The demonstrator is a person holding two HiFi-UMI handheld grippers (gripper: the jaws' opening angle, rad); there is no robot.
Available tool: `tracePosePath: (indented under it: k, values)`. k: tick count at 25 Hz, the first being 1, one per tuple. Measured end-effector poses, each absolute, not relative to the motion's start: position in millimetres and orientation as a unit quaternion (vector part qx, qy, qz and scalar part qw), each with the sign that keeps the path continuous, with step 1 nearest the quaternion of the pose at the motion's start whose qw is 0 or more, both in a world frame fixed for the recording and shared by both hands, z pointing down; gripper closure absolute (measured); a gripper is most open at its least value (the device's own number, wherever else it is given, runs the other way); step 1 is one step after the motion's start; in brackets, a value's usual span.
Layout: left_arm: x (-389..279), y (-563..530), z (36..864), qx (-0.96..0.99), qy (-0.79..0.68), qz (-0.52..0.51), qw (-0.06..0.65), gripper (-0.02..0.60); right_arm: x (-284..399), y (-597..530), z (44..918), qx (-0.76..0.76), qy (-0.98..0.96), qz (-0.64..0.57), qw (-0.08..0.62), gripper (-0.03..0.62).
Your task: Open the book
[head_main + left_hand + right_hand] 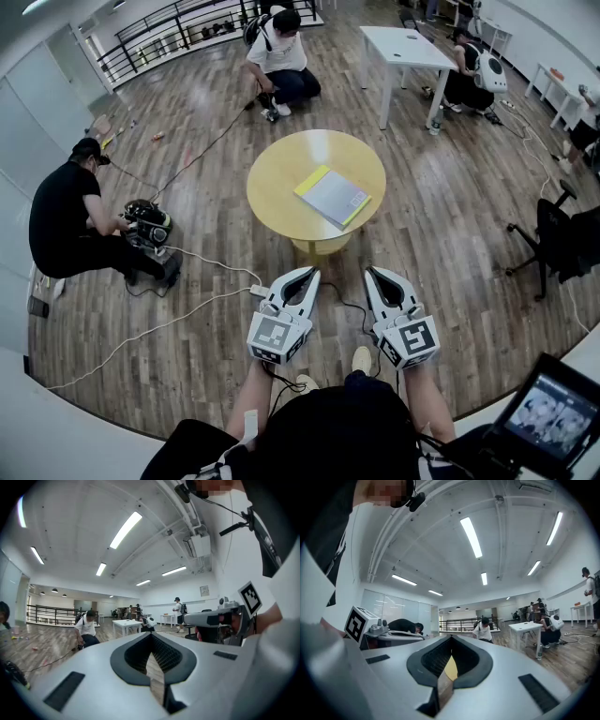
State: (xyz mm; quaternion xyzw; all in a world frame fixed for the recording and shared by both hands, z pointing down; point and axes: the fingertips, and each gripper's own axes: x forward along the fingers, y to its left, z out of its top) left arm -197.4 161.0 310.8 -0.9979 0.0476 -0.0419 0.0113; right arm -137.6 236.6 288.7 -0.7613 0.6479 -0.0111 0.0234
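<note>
Nearest, held side by side, left gripper (307, 275) and right gripper (374, 274) both have their fingers clenched with nothing between them, well short of the round yellow table (272, 183), where the book (333, 197) (grey cover, yellow edges) lies closed and flat

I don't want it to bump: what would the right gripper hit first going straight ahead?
Probably the round yellow table: the right gripper points toward it, and yellow shows beyond its shut tips. It might pass just over the top.
</note>
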Motion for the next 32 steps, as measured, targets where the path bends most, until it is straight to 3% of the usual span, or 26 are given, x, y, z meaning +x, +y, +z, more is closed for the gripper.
tracePosePath:
  k: [11,23,32]
  values:
    - [-104.8,171.8,319.5,-0.993,0.102,-0.053,0.001,0.584,-33.5,249.7,303.7,-0.736,0.676,-0.032,0.026,0.591]
    - [-53.0,-13.8,347.6,-0.974,0.218,-0.057,-0.019,0.584,40.3,35.9,326.6,-0.648,0.76,-0.043,-0.028,0.591]
    - [-60.8,-71.2,376.8,-0.93,0.355,-0.08,-0.062,0.584,42.2,-41.4,357.1,-0.535,0.841,-0.069,-0.043,0.591]
